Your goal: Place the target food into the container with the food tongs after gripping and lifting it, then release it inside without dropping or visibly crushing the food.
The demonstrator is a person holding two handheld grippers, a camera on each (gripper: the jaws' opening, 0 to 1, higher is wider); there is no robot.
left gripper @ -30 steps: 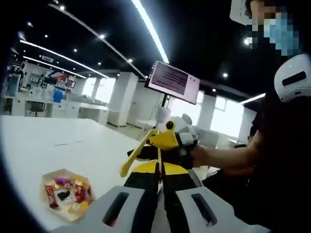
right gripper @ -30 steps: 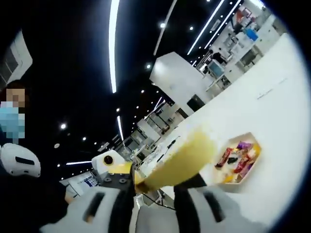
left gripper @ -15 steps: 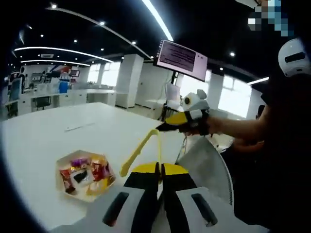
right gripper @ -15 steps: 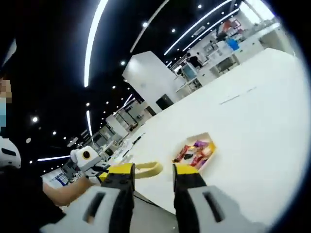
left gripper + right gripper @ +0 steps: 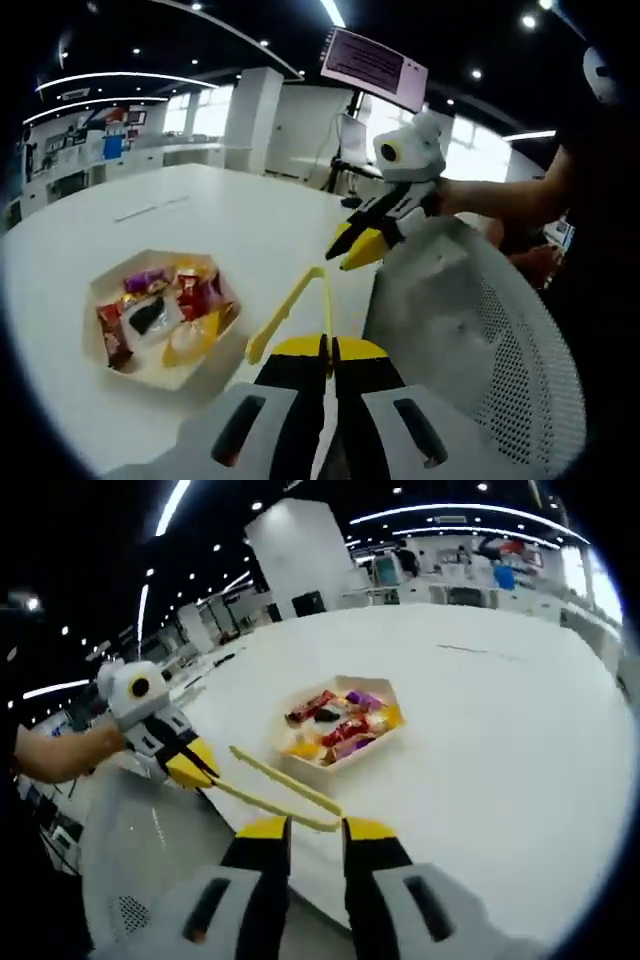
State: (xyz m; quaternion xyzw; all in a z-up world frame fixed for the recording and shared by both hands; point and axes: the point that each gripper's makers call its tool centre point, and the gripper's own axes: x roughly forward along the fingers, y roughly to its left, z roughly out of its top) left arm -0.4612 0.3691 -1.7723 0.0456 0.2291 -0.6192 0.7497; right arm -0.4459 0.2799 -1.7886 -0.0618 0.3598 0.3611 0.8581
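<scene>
Across a wide, smooth white table (image 5: 90, 250) sits a shallow white tray (image 5: 160, 375) with angled corners, holding small wrapped snacks (image 5: 165, 310) in red, purple, yellow and black glossy wrappers; any print on them is too small to read. Around it stretches a large open office with a dark ceiling, long strip lights, white columns and a hanging screen (image 5: 374, 68) whose text is illegible. A white mesh chair back (image 5: 480, 330) with fine perforations stands at the table edge.

The left gripper (image 5: 329, 350) has its yellow-tipped black jaws pressed together on the handle end of the yellow plastic food tongs (image 5: 292, 308), which are slim and springy in shape, with their arms spread, just beside the tray above the table. The right gripper (image 5: 307, 830) shows its jaws slightly apart, with the tongs' tip just in front of them; whether they touch it cannot be told.
</scene>
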